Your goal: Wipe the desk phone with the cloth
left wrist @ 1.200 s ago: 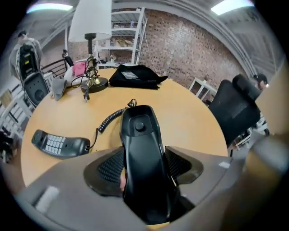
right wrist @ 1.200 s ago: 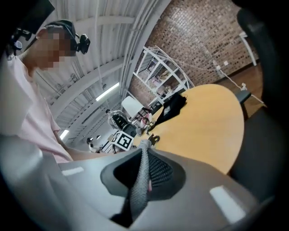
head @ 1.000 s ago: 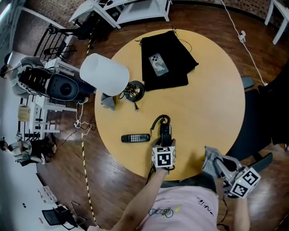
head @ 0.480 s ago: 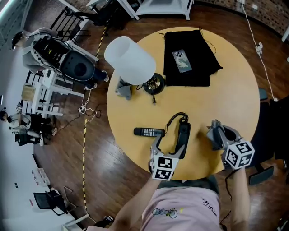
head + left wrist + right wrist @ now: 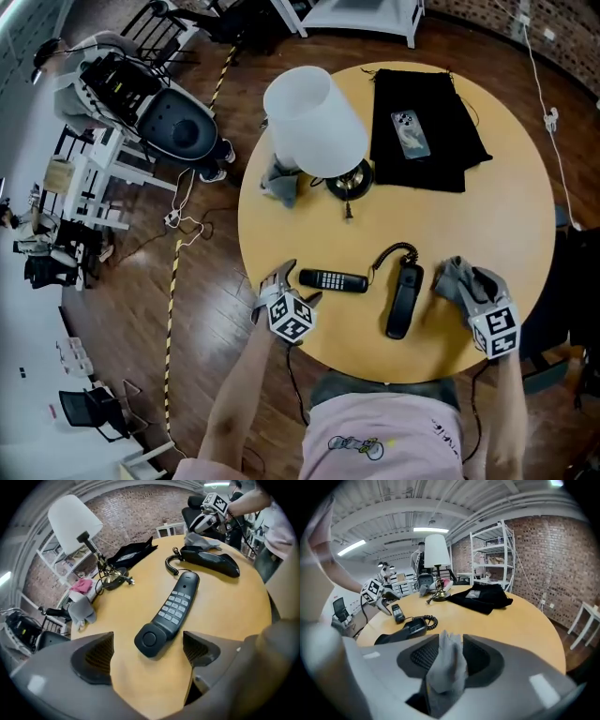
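The phone's base (image 5: 403, 302) lies just left of the right claw (image 5: 459, 283), apart from the cloth (image 5: 457, 277) bunched between its jaws. These have just been easing apart, yet touch the cloth on both sides. The handset (image 5: 333, 279) has one end between the wide, just-opened jaws of the left claw (image 5: 292, 287). The cloth meets no part of the phone, so wiping seemingly remains.

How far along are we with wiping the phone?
Done: the handset lies off the base on the table, cord attached. In hand: the right gripper has the grey cloth between its jaws, which have just been opening, beside the base; the left gripper, jaws just opened wide, straddles the handset's end without touching. Left: the cloth seems off both parts, so all the wiping.
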Tool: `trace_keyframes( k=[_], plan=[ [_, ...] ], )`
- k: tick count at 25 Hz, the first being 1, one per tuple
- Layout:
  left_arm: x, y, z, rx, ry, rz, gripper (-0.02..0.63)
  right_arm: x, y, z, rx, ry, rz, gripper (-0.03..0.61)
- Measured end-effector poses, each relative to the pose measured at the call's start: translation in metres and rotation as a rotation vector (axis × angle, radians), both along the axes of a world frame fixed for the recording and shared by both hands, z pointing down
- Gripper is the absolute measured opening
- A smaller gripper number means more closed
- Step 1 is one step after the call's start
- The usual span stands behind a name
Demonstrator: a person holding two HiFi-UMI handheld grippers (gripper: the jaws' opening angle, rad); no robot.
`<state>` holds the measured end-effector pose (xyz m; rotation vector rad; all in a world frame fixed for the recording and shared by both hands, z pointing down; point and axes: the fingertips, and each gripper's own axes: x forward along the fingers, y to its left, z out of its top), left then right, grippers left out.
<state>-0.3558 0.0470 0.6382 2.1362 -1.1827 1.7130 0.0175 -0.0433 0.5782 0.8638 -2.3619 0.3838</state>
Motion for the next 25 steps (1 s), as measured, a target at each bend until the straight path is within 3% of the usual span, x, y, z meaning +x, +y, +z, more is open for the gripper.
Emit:
trace_keyframes(
  k=[2,5,8,9,10,13,18,21,25],
  plan=[
    [0.002,0.001,0.000,-0.040,0.081,0.076,0.462,0.004,0.015,-0.013,0.008,0.012,-0.025,0.218],
    [0.010,0.001,-0.006,-0.098,0.185,0.170,0.462,0.012,0.026,-0.040,0.033,0.026,-0.081,0.259],
    [0.027,0.008,-0.011,-0.170,0.255,0.273,0.356,-0.001,0.040,-0.074,0.049,0.009,-0.172,0.259],
    [0.031,0.012,-0.012,-0.191,0.267,0.299,0.281,-0.014,0.047,-0.084,0.063,0.002,-0.217,0.258],
    [0.033,0.015,-0.014,-0.205,0.274,0.316,0.268,-0.031,0.055,-0.092,0.079,-0.001,-0.270,0.255],
    [0.041,0.024,-0.024,-0.249,0.320,0.330,0.258,-0.096,0.088,-0.096,0.133,0.032,-0.475,0.245],
    [0.060,0.037,-0.071,-0.256,0.437,0.365,0.249,-0.199,0.130,-0.066,0.285,0.198,-0.802,0.247],
    [0.072,0.041,-0.101,-0.241,0.486,0.401,0.247,-0.234,0.142,-0.044,0.307,0.256,-0.898,0.266],
    [0.092,0.040,-0.131,-0.224,0.591,0.400,0.245,-0.259,0.153,-0.033,0.297,0.238,-0.948,0.294]
  ],
)
